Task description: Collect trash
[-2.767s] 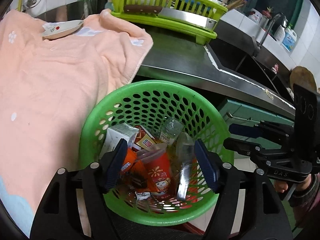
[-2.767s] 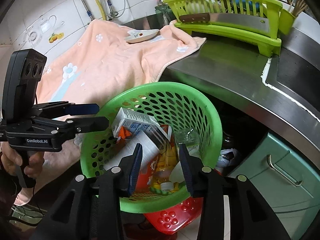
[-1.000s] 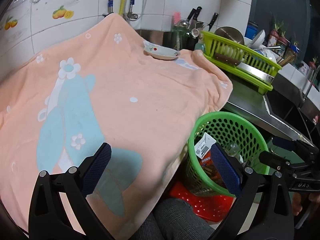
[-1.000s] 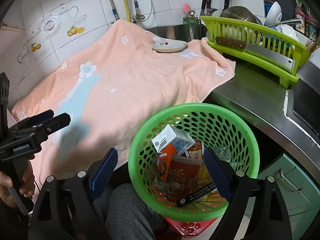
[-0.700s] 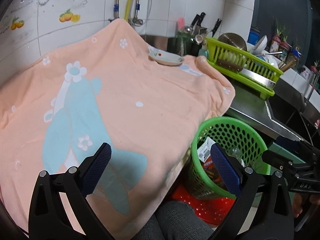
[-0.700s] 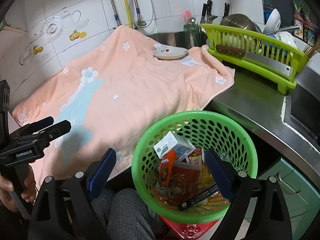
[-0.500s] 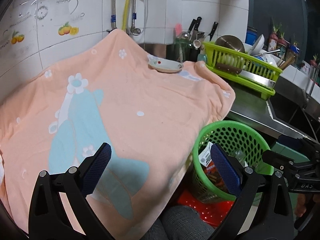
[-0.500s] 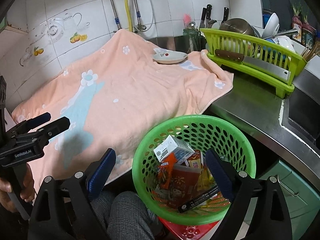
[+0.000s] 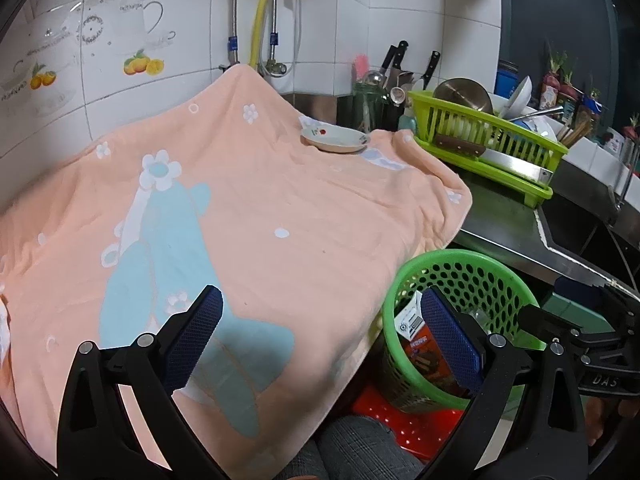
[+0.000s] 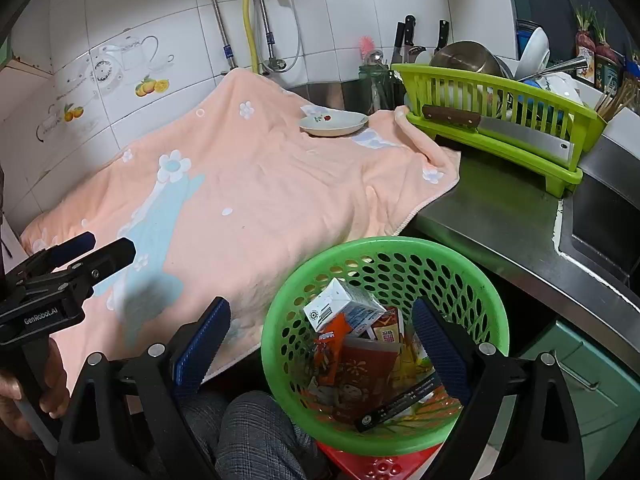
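Both the left tongs (image 9: 320,344) and right tongs (image 10: 320,344) hang spread wide, empty—the trash (image 10: 360,344) sits piled in the green basket (image 10: 492,304) at lower right, so scan the towel-draped table (image 10: 248,192) for leftovers before reaching.

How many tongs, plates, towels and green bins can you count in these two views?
Tongs: 2 (left tongs, right tongs)
Plate: 1
Towel: 1
Green bin: 1
Total: 5
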Tool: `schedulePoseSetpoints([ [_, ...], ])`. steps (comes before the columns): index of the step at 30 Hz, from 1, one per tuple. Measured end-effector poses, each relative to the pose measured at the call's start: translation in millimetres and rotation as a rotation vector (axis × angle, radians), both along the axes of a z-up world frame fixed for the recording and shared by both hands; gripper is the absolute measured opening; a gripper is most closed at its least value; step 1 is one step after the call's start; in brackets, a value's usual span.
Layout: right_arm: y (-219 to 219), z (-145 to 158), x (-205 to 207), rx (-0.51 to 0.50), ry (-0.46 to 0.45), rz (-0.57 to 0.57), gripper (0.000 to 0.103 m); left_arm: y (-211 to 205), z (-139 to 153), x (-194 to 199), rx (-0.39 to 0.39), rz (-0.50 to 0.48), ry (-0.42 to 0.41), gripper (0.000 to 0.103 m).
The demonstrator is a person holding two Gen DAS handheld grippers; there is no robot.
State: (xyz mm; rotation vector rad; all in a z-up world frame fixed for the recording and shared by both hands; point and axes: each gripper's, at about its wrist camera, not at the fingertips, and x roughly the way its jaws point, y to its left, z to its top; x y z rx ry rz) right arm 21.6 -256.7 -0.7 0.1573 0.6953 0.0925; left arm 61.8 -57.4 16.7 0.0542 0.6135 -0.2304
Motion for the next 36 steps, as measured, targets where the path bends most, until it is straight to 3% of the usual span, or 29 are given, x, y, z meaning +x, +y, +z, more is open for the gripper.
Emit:
schedulePoseSetpoints([
  [36,8.9,9.7,-5.7,0.0,-0.041,0.013,0.09,2.0,7.5,-4.3,0.018,0.03,-0.042,0.098],
])
